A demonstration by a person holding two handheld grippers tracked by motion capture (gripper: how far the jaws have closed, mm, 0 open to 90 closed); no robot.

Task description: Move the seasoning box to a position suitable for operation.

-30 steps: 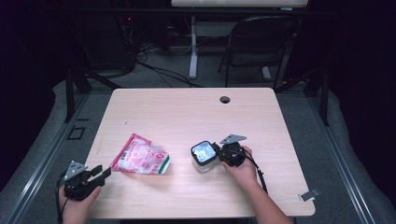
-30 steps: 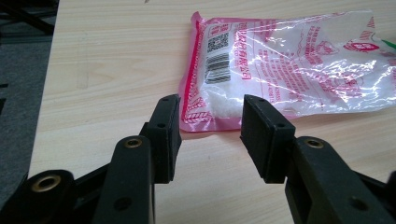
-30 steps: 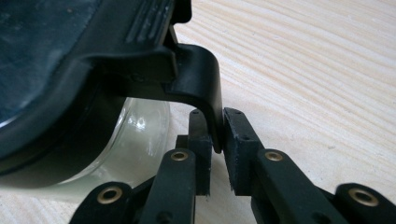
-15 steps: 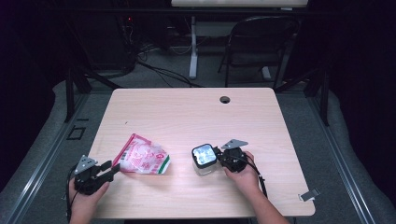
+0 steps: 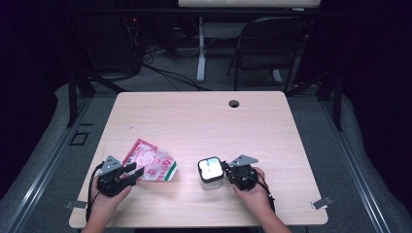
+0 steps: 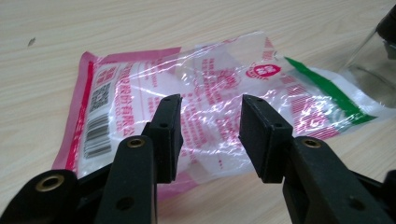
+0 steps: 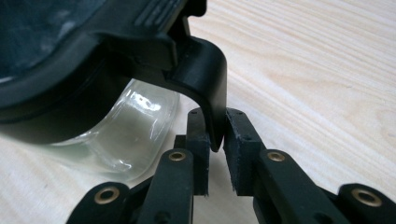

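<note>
- The clear plastic pouch with pink-red printing, a pink edge strip and a green stripe (image 5: 149,164) lies flat and crinkled on the front left part of the pale wood-grain table (image 5: 204,121). In your left gripper view its barcode and a square code sit near the pink edge, and a round pink logo sits near the green stripe.
- The small clear glass container with a black-rimmed clip lid (image 5: 211,170) stands upright on the table, front centre, well apart from the pouch's pink edge but near its green-striped end.
- In your right gripper view the container's rounded glass wall shows under the dark lid, and a curved black latch tab (image 7: 205,70) hangs down from the lid's rim.
- Your left gripper (image 5: 132,170) lies low at the pouch's near left edge, pointing across it to the right; your left hand (image 5: 104,201) holds it from the table's front edge.
- Its jaws stand apart, one on each side of a raised fold of the pouch's film, and neither pad presses on it that you can see.
- Your right gripper (image 5: 225,168) lies level just right of the container, pointing left at it, with your right hand (image 5: 252,191) wrapped around its body.
- Its jaws are drawn in narrow around the tip of the latch tab, and both pads meet it, so the grip is on the tab, not on the glass.
</note>
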